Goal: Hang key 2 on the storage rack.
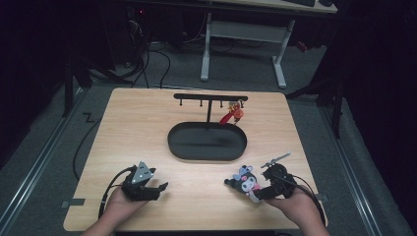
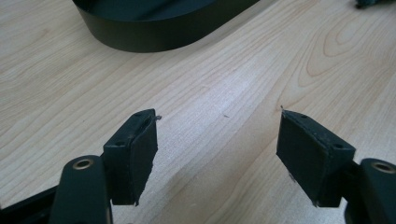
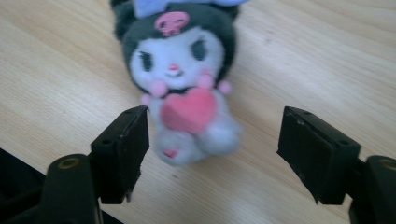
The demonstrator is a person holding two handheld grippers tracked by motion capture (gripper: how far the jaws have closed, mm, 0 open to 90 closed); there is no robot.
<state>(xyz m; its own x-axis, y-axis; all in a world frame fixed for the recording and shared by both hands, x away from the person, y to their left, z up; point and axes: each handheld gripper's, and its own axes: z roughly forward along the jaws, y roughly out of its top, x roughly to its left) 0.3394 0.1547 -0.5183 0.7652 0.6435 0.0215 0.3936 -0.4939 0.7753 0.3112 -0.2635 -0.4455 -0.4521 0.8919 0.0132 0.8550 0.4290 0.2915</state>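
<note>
Your right gripper (image 3: 212, 140) sits at the near right edge of the table (image 1: 147, 123) with its jaws spread wide, and the plush toy (image 3: 184, 79) lies on the wood just ahead of them, its lower body reaching in between the pads without touching either; the left pad (image 3: 126, 144) stands just beside the toy's side, the other well clear. From above, the same plush toy (image 1: 245, 181) is on the near right part of the table, close against your right gripper (image 1: 263, 189). Judge it as light, soft and squashy: it should give under the pads rather than slip, and nothing about it looks fragile. The round white body below the pink heart seems the surest place to close on, since the head is broader and the ears and bow would merely fold. Whether it carries a loop for hanging you cannot tell from here. Your left gripper (image 2: 217, 149) rests low over bare wood at the near left, jaws likewise parted and holding nothing; from above, this left gripper (image 1: 147, 187) lies well apart from the toy. Farther out, mid-table, stands the black oval tray (image 1: 207, 141), which looks empty inside; its dark wall (image 2: 154, 32) shows ahead of your left jaws. Rising from the tray's far side is a black rack (image 1: 210, 97) with small pegs under its bar, and a small red charm (image 1: 233, 113) hangs near its right end.
</note>
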